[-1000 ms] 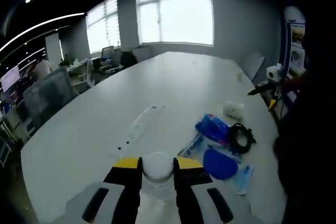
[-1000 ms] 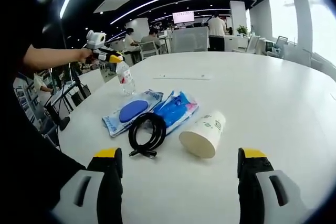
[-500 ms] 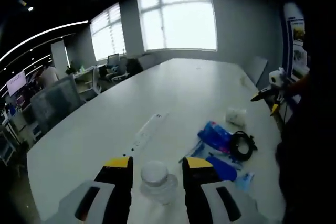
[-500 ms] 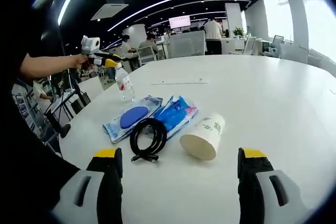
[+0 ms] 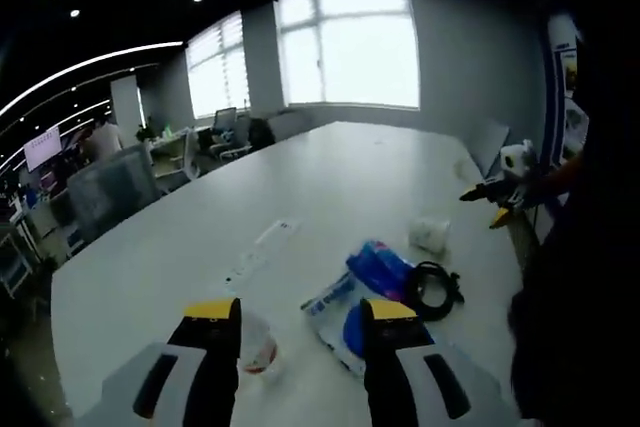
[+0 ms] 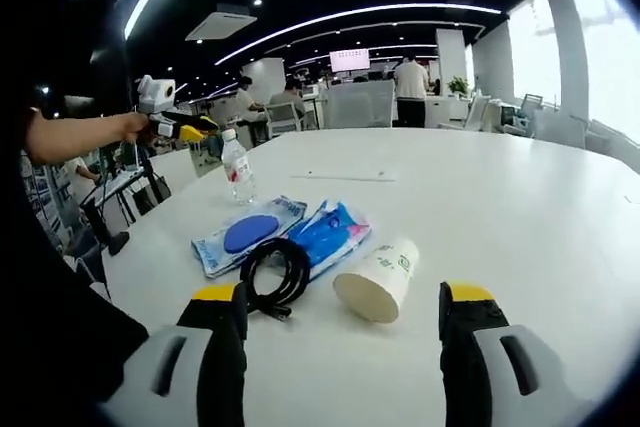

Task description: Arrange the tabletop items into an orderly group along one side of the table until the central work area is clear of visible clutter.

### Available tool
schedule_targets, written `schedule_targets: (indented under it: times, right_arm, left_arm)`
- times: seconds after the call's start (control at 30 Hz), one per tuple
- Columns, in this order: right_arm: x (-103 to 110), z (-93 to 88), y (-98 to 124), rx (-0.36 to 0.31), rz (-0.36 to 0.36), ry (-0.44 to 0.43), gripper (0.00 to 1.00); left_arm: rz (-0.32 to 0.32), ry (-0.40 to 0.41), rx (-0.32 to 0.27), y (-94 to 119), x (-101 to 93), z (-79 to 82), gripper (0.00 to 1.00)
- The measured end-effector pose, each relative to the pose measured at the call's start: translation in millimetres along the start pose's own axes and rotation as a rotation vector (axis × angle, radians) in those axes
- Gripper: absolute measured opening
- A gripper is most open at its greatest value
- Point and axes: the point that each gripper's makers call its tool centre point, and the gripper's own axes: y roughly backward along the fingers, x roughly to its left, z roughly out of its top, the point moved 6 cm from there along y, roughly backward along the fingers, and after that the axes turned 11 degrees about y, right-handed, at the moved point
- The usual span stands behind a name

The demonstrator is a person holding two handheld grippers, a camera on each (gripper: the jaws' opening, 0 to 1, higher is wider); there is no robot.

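Note:
A clear water bottle (image 6: 237,167) with a red label stands upright near the table's edge; in the left gripper view the bottle (image 5: 255,347) shows low down by my left jaw. My left gripper (image 5: 300,312) is open and apart from it; the left gripper (image 6: 175,129) hovers left of the bottle's cap. A pouch with a blue oval (image 6: 245,237), a blue packet (image 6: 330,232), a coiled black cable (image 6: 272,272) and a paper cup (image 6: 378,279) on its side lie together. My right gripper (image 6: 342,297) is open, just short of the cup.
A flat white strip (image 6: 345,175) lies further in on the white table (image 6: 520,207). A person's arm (image 6: 70,137) holds the left gripper. Office chairs (image 5: 105,182) and desks stand beyond the table. The right gripper (image 5: 495,192) shows past the cup (image 5: 430,234).
My left gripper has opened, let go of the bottle and drawn back from it; the bottle now stands by itself on the table. The right gripper has barely moved.

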Motion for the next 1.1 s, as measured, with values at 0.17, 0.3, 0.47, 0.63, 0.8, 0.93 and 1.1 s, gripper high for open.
schedule_targets:
  times: [0.17,0.3,0.47,0.63,0.8,0.93,1.1]
  right_arm:
    - [-4,0.8,-1,-0.004,0.002,0.029,0.69]
    - [-6,0.8,-3,-0.003,0.003,0.067,0.63]
    - [-9,-0.2,-11,0.013,-0.004,0.125,0.56]
    - [-6,-4.4,-18,0.058,0.011,0.222,0.52]
    - [-7,-4.9,-24,0.061,0.005,0.227,0.45]
    - [-13,-7.9,-29,0.072,-0.013,0.251,0.39]
    - [-18,-17.2,-37,0.120,-0.022,0.342,0.33]
  left_arm:
    - [0.019,0.043,-0.057,9,-13.9,-7.0,0.55]
    - [0.084,0.071,-0.108,23,-22.7,-11.5,0.56]
    - [0.138,0.112,-0.184,44,-41.1,-21.1,0.58]
    - [0.173,0.157,-0.205,56,-55.6,-36.2,0.59]
    - [0.200,0.160,-0.198,64,-73.0,-51.0,0.63]
    - [0.225,0.168,-0.193,69,-87.4,-60.1,0.67]
    - [0.240,0.199,-0.173,67,-106.2,-68.1,0.74]
